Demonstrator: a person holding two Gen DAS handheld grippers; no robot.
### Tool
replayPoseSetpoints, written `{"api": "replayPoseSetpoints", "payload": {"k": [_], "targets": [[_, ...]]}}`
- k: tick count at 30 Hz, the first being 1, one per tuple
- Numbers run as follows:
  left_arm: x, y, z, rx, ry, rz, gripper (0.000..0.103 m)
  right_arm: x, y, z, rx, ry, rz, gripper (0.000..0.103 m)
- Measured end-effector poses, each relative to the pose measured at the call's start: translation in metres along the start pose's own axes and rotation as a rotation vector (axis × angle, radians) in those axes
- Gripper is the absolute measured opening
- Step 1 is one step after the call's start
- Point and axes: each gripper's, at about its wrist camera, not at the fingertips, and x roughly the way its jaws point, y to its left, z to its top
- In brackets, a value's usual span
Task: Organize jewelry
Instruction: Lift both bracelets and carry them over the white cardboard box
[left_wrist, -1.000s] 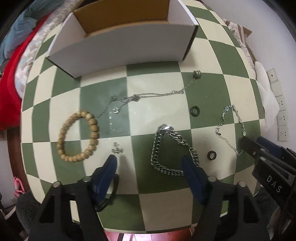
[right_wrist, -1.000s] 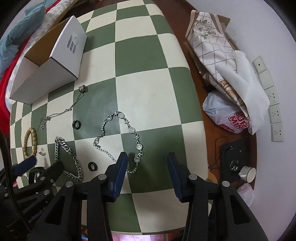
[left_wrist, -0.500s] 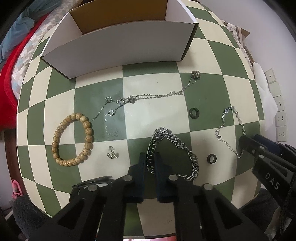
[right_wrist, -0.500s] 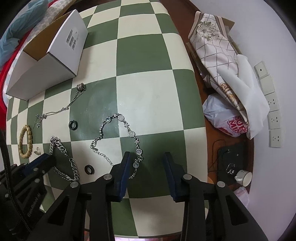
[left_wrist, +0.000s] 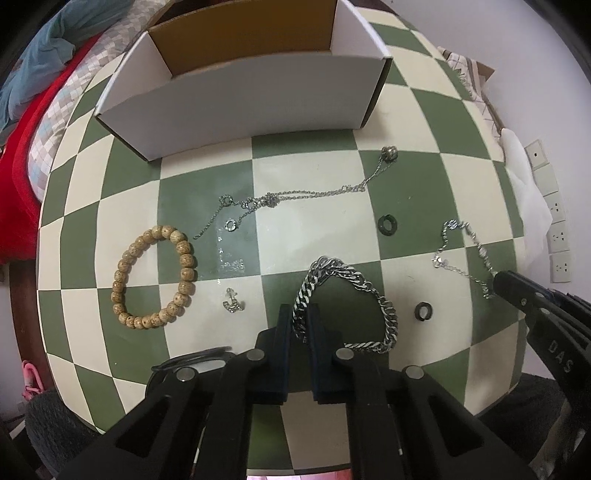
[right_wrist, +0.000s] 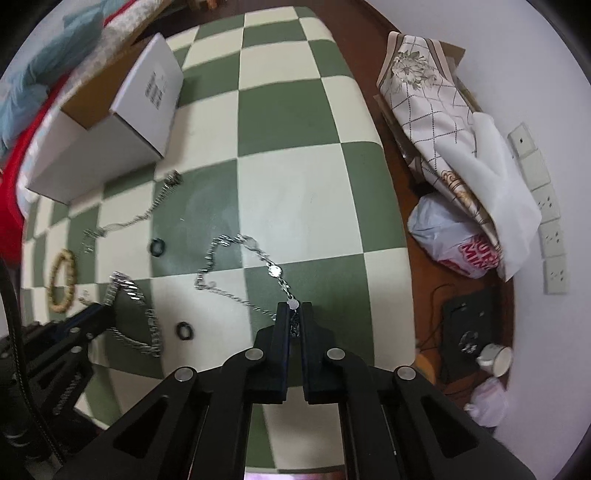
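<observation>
My left gripper is shut on the thick silver curb chain at its near-left part; the chain lies on the checkered table. My right gripper is shut on the thin silver charm bracelet, which also shows in the left wrist view. A wooden bead bracelet, a thin silver necklace, a small anchor charm and two black rings lie loose. An open white box stands at the back.
The green and cream checkered table ends at a round edge close to both grippers. Right of the table lie a patterned cloth, a plastic bag and a cup on the floor. Red and blue fabric lies at left.
Both grippers went from open to shut: the left closed on the thick chain about half a second ago, the right has just closed on the thin charm bracelet after moving forward.
</observation>
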Motion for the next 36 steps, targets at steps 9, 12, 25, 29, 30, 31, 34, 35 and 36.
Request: {"api": "replayPoseSetpoints", "payload": {"k": [9,12,25,29,30,31,34,35,36], "targets": [[-0.032,0.014,-0.006,0.01,-0.052,-0.034,0.005,-0.039,-0.002,0.001,0.052,-0.08,0.08,0.005],[-0.041,0.024,-0.005,-0.001,-0.064,-0.053,0.005,-0.047,0.0,0.002,0.053,-0.093,0.087,0.005],[-0.084,0.006,0.019,0.0,-0.139,-0.083,0.005,-0.099,0.01,0.007,0.047,-0.166,0.172,0.005],[-0.107,0.011,0.024,-0.001,-0.175,-0.103,0.005,-0.126,0.02,0.013,0.023,-0.202,0.196,0.005],[-0.112,0.012,0.027,-0.002,-0.183,-0.109,0.005,-0.132,0.022,0.014,0.018,-0.212,0.2,0.005],[-0.118,0.013,0.029,-0.003,-0.192,-0.114,0.005,-0.141,0.026,0.016,0.01,-0.225,0.209,0.005],[-0.139,0.021,0.039,-0.008,-0.229,-0.132,0.005,-0.161,0.039,0.023,-0.012,-0.256,0.226,0.005],[-0.145,0.024,0.043,-0.01,-0.241,-0.135,0.005,-0.168,0.044,0.027,-0.025,-0.269,0.228,0.005],[-0.153,0.027,0.049,-0.008,-0.257,-0.136,0.005,-0.175,0.05,0.031,-0.036,-0.283,0.233,0.005]]}}
